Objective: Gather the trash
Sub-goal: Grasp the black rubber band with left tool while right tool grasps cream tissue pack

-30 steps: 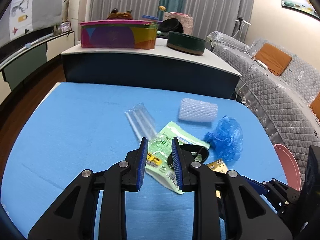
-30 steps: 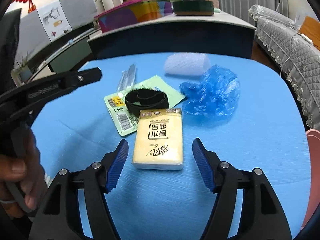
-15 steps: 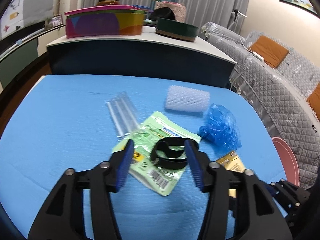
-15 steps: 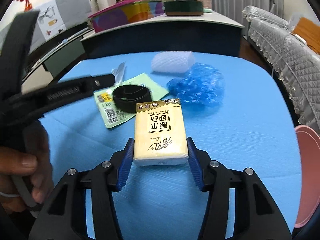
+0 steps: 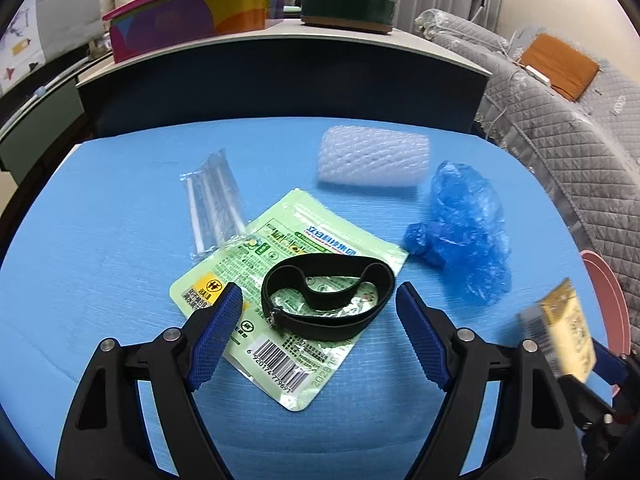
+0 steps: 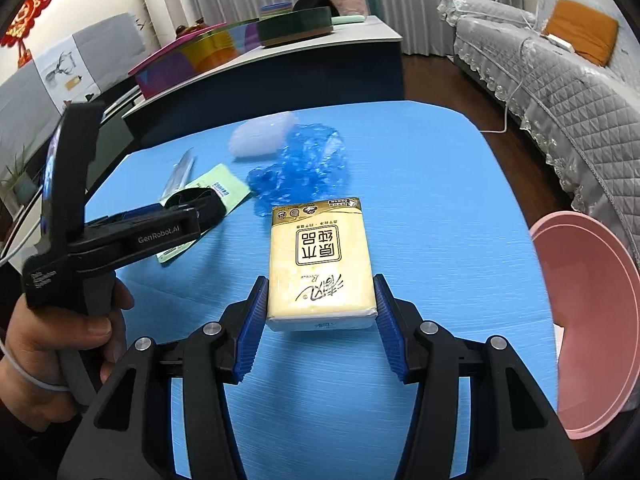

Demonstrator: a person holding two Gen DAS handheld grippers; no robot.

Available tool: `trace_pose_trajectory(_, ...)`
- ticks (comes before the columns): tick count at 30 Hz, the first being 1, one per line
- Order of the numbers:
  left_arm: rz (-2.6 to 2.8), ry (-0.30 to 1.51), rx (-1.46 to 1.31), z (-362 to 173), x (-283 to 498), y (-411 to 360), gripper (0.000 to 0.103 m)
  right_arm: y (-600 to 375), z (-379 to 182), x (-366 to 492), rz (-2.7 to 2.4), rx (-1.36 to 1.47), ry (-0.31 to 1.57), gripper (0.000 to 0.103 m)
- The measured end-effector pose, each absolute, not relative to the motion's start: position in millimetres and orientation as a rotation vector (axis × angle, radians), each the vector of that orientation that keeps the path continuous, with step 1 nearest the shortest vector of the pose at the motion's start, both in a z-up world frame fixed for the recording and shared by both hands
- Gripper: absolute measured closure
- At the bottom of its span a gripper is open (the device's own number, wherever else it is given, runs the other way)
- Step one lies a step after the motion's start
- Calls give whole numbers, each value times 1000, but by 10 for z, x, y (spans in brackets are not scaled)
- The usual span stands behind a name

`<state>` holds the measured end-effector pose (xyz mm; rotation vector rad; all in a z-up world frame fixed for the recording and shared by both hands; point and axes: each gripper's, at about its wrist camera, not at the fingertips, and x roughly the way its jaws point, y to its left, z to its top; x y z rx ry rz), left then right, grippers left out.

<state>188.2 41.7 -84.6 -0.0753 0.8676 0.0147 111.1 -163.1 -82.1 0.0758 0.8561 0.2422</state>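
On the blue table lies a green packet (image 5: 288,264) with a black elastic band (image 5: 326,296) on top. My left gripper (image 5: 318,292) hovers just short of the band, its jaws opening, nothing pressed between them. A clear straw sleeve (image 5: 212,200), a white foam net (image 5: 372,158) and a crumpled blue plastic cover (image 5: 464,232) lie behind. My right gripper (image 6: 320,284) is shut on a yellow tissue pack (image 6: 318,252), held above the table; the pack also shows blurred in the left wrist view (image 5: 568,328).
A pink basin (image 6: 592,312) sits off the table's right edge. Behind the table stands a dark counter (image 5: 280,76) with a colourful box (image 5: 192,16) and a green round tin (image 5: 348,6). A grey quilted sofa (image 6: 560,92) runs along the right. A hand (image 6: 68,324) grips the left tool.
The left jaws went from nearly shut to wide and moved in over the black band. The right jaws closed on the tissue pack and carried it right, toward the pink basin.
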Motion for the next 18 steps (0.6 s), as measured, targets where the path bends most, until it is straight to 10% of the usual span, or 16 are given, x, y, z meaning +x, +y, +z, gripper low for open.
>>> trace_pose_trajectory(9, -4, 851, -43, -783, 1826, 367, 78, -1716, -717, 1062, 230, 80, 823, 51)
trace_pose_trajectory(18, -15, 791, -50, -595, 1683, 361, 82, -1768, -588, 973, 198, 72, 779, 51)
